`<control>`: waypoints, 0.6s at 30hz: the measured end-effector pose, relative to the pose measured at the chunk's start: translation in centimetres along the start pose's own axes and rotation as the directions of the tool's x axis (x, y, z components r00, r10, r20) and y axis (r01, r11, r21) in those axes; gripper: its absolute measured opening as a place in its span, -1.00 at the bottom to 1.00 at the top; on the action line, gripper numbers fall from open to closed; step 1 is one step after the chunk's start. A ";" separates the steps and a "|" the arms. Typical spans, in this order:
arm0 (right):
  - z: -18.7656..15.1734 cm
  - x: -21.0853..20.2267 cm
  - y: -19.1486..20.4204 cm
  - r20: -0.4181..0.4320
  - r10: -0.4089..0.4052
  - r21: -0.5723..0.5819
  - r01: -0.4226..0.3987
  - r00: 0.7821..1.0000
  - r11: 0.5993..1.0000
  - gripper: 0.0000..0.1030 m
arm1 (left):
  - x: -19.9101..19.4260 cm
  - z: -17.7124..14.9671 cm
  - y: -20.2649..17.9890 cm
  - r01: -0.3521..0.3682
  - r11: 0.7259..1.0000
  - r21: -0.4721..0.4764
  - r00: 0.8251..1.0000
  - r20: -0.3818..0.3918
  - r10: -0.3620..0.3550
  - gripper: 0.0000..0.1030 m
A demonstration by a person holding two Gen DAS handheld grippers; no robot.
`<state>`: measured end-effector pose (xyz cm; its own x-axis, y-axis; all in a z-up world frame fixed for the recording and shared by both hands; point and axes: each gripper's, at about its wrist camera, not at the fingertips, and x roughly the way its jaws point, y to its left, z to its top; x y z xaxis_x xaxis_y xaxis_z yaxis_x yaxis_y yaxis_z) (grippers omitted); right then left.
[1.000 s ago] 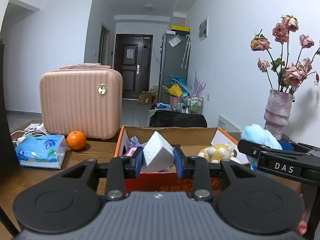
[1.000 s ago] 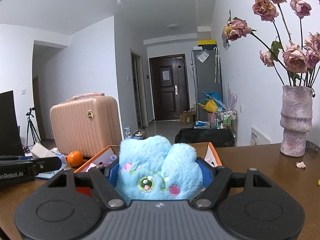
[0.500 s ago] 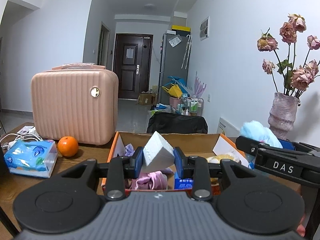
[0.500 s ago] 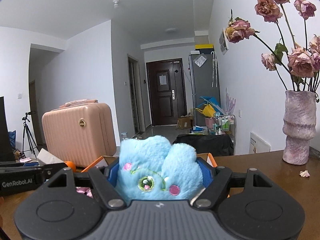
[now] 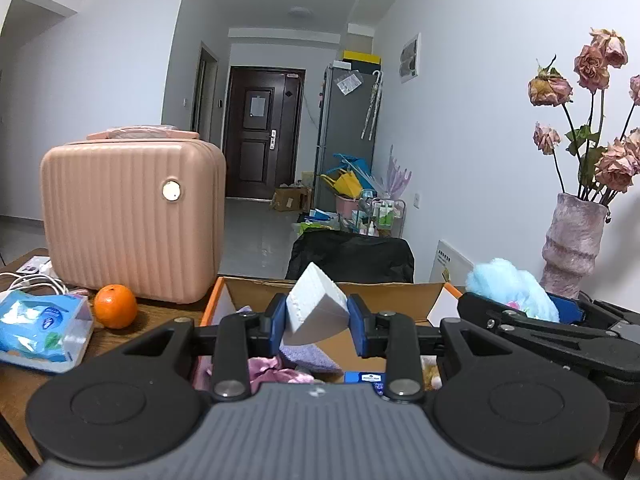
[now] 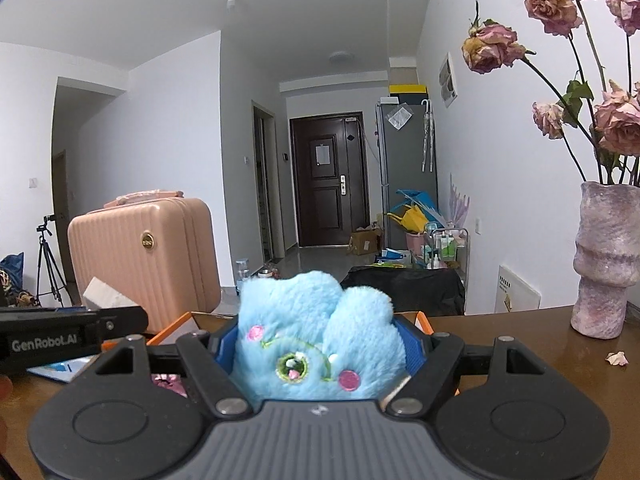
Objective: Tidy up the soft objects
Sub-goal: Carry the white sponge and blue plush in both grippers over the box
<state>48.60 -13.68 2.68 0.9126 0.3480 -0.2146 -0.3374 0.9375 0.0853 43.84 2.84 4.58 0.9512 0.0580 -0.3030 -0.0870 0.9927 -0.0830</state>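
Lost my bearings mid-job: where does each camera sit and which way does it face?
Left wrist: on the left tool, facing the cardboard box and hallway; it grips a white sponge; right tool alongside.
Right wrist: on the right tool, same heading; it grips a blue plush; left tool alongside.
Shared: pink suitcase, vase.

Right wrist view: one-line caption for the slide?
Right gripper clamps a blue plush toy above the open cardboard box.

Our left gripper (image 5: pixel 317 322), black with blue pads: held almost level, tipped slightly down, jaws clamped on a white foam block (image 5: pixel 316 306). Our right gripper (image 6: pixel 318 354), same build: almost level, jaws pressed against a fluffy light-blue plush toy (image 6: pixel 316 344), just beside the left.
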 end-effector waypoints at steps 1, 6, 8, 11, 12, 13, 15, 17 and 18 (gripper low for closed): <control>0.0 0.3 -0.1 -0.003 -0.002 -0.001 0.002 1.000 1.000 0.45 | 0.4 0.1 -0.1 0.001 1.000 0.000 1.000 -0.002 -0.001 -0.36; 0.1 1.7 -0.3 -0.019 -0.016 -0.020 0.016 1.000 1.000 0.45 | 2.0 0.6 -0.4 0.009 1.000 0.003 1.000 -0.004 -0.009 -0.36; -0.1 2.2 -0.2 -0.024 -0.020 -0.022 0.019 1.000 1.000 0.45 | 2.7 0.7 -0.5 0.009 1.000 0.003 1.000 -0.010 -0.009 -0.36; 0.1 3.1 -0.5 -0.030 -0.028 -0.029 0.027 0.999 0.999 0.45 | 3.7 0.9 -0.4 0.006 1.000 -0.005 1.000 -0.023 -0.006 -0.36; 0.1 3.4 -0.6 -0.032 -0.031 -0.033 0.030 0.999 0.999 0.45 | 4.1 0.9 -0.4 0.003 1.000 -0.009 1.000 -0.027 -0.003 -0.36; 0.1 3.7 -0.6 -0.035 -0.035 -0.037 0.033 0.999 0.999 0.45 | 4.4 1.0 -0.4 0.000 1.000 -0.010 1.000 -0.031 -0.001 -0.36; 0.0 4.1 -0.5 -0.041 -0.040 -0.041 0.038 0.998 0.998 0.45 | 4.9 1.0 -0.4 -0.004 1.000 -0.009 0.999 -0.034 0.003 -0.36; -0.1 4.6 -0.5 -0.046 -0.045 -0.046 0.043 0.998 0.998 0.45 | 5.3 1.1 -0.4 -0.007 1.000 -0.009 0.999 -0.038 0.007 -0.36; -0.1 4.8 -0.5 -0.049 -0.048 -0.049 0.045 0.998 0.998 0.45 | 5.5 1.2 -0.4 -0.008 1.000 -0.009 0.999 -0.041 0.008 -0.36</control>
<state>53.19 -12.51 1.52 0.9154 0.3027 -0.2654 -0.3066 0.9514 0.0275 49.49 2.86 4.04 0.9377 0.0612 -0.3421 -0.0973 0.9912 -0.0893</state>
